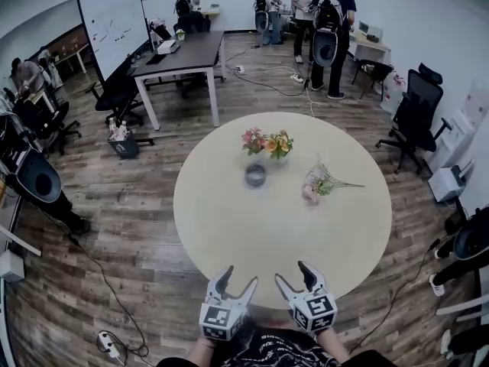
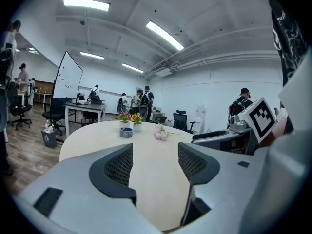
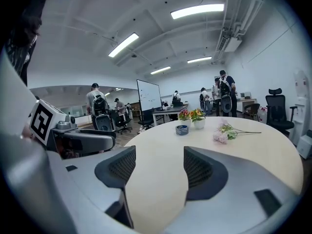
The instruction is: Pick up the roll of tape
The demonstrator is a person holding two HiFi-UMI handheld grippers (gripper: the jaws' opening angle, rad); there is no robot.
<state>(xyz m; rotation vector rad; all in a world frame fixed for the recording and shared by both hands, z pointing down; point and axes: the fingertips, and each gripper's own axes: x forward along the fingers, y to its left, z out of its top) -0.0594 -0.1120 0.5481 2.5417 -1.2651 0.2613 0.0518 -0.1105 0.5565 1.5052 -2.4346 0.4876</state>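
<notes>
Left claw [image 1: 238, 277] and right claw [image 1: 292, 274] are both spread wide, nothing between the jaws of either, side by side over the near edge of the round table [image 1: 229, 235]. The roll of tape [image 1: 255, 176] lies flat on the tabletop past the middle, well apart from both claws, untouched. Just behind it stands a small pot of flowers [image 1: 267, 145] with pink and orange blooms. Off to its right, a loose bunch of pale flowers [image 1: 319, 182] lies on its side, stems pointing right. Beyond the table are a dark desk [image 1: 183, 56], a whiteboard [image 1: 113, 21], a black office chair [image 1: 416, 117], and several people [image 1: 328, 29] standing near the far wall.
</notes>
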